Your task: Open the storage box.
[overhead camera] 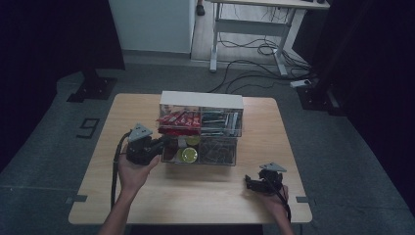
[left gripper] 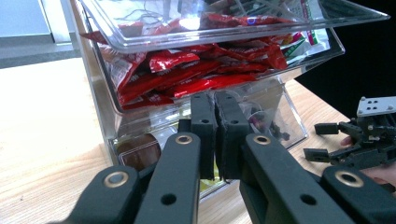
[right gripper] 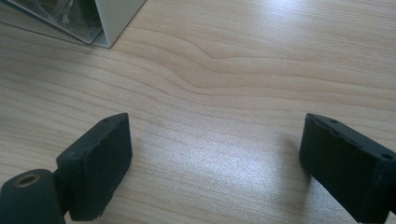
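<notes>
When seen from above, shows a clear organizer (overhead camera: 200,99) near the middle of the wooden counter (overhead camera: 195,205), with two compartments above and two below. Holds red packets (overhead camera: 178,120) in the upper left compartment and darker packets (overhead camera: 220,122) in the upper right one. Shows round yellow-green things (overhead camera: 188,154) in the lower left drawer (overhead camera: 171,155), and dark small things, too blurred to name, in the lower right one (overhead camera: 218,151).

At the left side, finds the left tool (overhead camera: 164,143) in the left hand (overhead camera: 132,171), pointing level at the front of that lower left drawer. In the left gripper view, shows the left tool (left gripper: 215,100) clenched, pads pressed flat together, right in front of the clear wall (left gripper: 100,102), just under the red packets (left gripper: 196,70). Cannot tell whether a thin clear edge of the drawer sits between the pads or nothing at all. Shows also a brown round thing (left gripper: 140,151) behind the clear front, low at the left.

At the right side, finds the right tool (overhead camera: 249,182) in the right hand (overhead camera: 274,200), low over the counter, well apart from the organizer. In the right gripper view, shows the right tool (right gripper: 215,154) released, jaws wide, with bare wood (right gripper: 233,70) between them and a corner of the organizer (right gripper: 116,18) far at the top left. Appears too in the left gripper view, as the right tool (left gripper: 320,140), with jaws spread.
</notes>
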`<control>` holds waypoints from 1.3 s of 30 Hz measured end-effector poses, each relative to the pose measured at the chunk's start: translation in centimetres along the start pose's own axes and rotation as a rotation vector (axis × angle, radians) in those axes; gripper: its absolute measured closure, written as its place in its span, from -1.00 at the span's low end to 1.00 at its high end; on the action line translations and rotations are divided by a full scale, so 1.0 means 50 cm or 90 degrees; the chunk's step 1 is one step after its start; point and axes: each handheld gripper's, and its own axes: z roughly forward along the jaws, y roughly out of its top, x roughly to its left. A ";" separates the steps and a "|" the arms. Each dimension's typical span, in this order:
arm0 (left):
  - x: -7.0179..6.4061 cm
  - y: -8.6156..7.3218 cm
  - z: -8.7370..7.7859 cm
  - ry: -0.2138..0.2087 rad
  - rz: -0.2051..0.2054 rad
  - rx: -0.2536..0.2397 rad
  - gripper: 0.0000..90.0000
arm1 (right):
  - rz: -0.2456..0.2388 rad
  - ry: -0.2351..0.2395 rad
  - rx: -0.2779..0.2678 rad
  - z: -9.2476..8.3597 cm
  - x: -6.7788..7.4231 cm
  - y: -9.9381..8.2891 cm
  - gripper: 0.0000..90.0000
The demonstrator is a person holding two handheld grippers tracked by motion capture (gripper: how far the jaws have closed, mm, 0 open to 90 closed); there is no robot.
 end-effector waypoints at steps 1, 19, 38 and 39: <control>0.000 0.003 0.000 -0.003 -0.002 -0.001 0.93 | -0.001 0.000 0.000 0.000 0.000 0.000 -0.79; -0.007 0.036 0.018 -0.028 -0.003 0.002 0.94 | -0.005 0.004 -0.003 -0.001 0.000 0.000 -0.75; -0.015 0.057 0.033 -0.047 -0.007 0.012 0.94 | -0.003 0.004 -0.003 -0.001 0.001 0.000 -0.75; -0.015 0.058 0.034 -0.049 -0.008 0.013 0.94 | -0.003 0.004 -0.003 -0.001 0.001 0.000 -0.75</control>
